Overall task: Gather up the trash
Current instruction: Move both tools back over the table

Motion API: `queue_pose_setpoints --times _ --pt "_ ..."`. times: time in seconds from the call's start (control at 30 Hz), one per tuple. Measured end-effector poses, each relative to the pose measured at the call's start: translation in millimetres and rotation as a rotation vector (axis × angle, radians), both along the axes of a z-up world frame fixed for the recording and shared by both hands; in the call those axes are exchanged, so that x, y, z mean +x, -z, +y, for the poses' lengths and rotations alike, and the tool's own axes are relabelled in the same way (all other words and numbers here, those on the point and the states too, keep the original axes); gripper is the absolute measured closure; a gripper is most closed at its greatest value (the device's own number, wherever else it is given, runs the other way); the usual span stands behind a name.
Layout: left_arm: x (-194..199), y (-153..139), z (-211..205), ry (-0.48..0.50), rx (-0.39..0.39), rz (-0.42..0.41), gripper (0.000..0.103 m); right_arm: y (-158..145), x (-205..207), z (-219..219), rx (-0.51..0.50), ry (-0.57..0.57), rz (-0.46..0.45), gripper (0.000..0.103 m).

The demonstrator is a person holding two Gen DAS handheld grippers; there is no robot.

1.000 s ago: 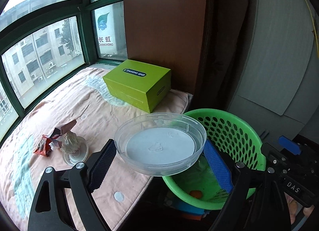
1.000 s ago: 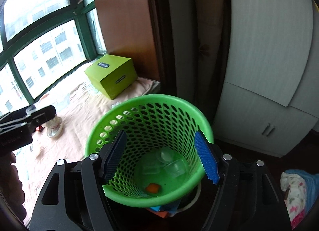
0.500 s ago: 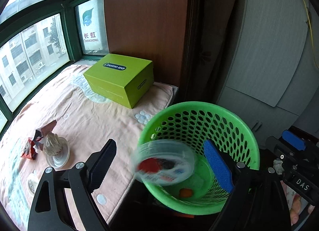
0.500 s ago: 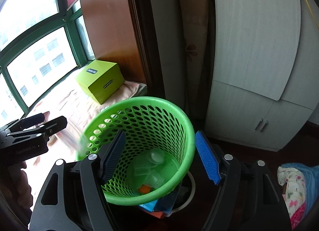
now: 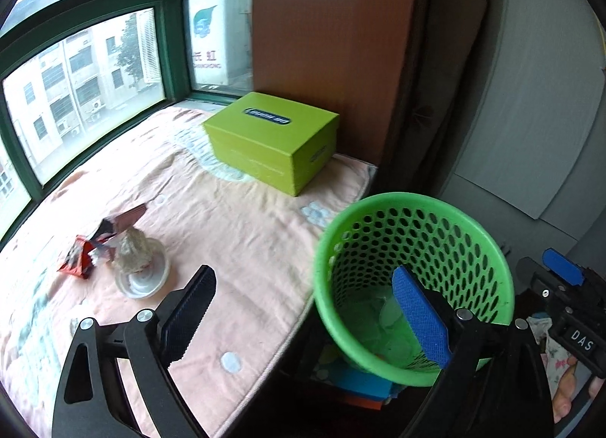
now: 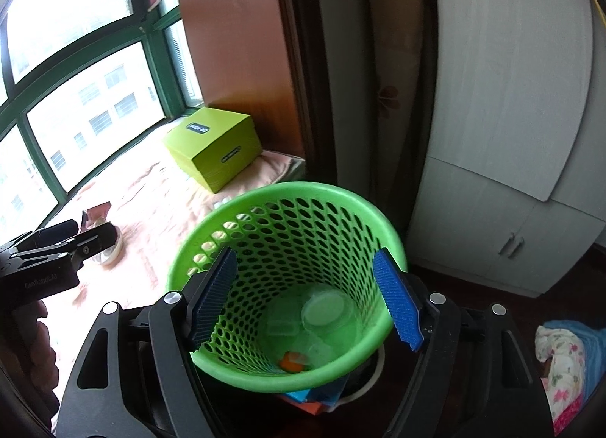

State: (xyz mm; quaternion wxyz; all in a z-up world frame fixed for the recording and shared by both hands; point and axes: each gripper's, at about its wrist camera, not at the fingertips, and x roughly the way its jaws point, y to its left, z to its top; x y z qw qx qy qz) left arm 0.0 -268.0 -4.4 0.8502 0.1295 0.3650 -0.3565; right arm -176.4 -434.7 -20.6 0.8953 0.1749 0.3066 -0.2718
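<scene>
A green perforated waste basket (image 5: pixel 416 211) (image 6: pixel 288 195) stands beside the padded window seat. Clear plastic containers (image 6: pixel 325 309) and an orange scrap (image 6: pixel 291 360) lie in its bottom. My left gripper (image 5: pixel 303 305) is open and empty, over the seat's edge and the basket's rim. My right gripper (image 6: pixel 303 298) is open and empty above the basket; it also shows at the right edge of the left wrist view (image 5: pixel 564 279). On the seat lie a clear plastic lid with crumpled wrap (image 5: pixel 138 267) and a red snack wrapper (image 5: pixel 81 258).
A lime green box (image 5: pixel 272 142) sits at the back of the seat, against a brown wooden panel (image 5: pixel 333 33). Windows run along the left. A white wardrobe (image 6: pixel 503 135) stands behind the basket. Coloured items lie under the basket (image 5: pixel 363 381).
My left gripper held a clear round container over the basket a second ago; it let go, the container fell in, and the gripper now is empty and has swung left.
</scene>
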Motion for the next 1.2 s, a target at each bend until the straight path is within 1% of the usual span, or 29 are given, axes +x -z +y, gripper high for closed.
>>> queue_pose_setpoints --times 0.27,0.47,0.63,0.77,0.83,1.0,1.2 --pt "29 1 52 -0.135 0.004 -0.006 0.012 -6 25 19 -0.001 -0.080 -0.013 0.025" --pt "54 8 97 -0.250 0.024 -0.004 0.012 -10 46 35 -0.008 -0.145 -0.019 0.023" --pt "79 18 135 -0.341 0.044 0.009 0.011 -12 67 49 -0.007 -0.203 -0.017 0.023" --pt "100 30 165 -0.403 0.055 0.042 0.011 -13 82 61 -0.014 -0.243 -0.012 0.023" --pt "109 37 178 -0.430 0.073 0.050 0.011 -13 90 67 -0.012 -0.262 -0.014 0.023" --pt "124 57 199 -0.456 0.105 0.078 0.011 -10 107 81 -0.003 -0.309 -0.007 0.022" --pt "134 81 212 -0.465 0.119 0.123 0.011 -3 130 101 0.012 -0.374 0.010 0.021"
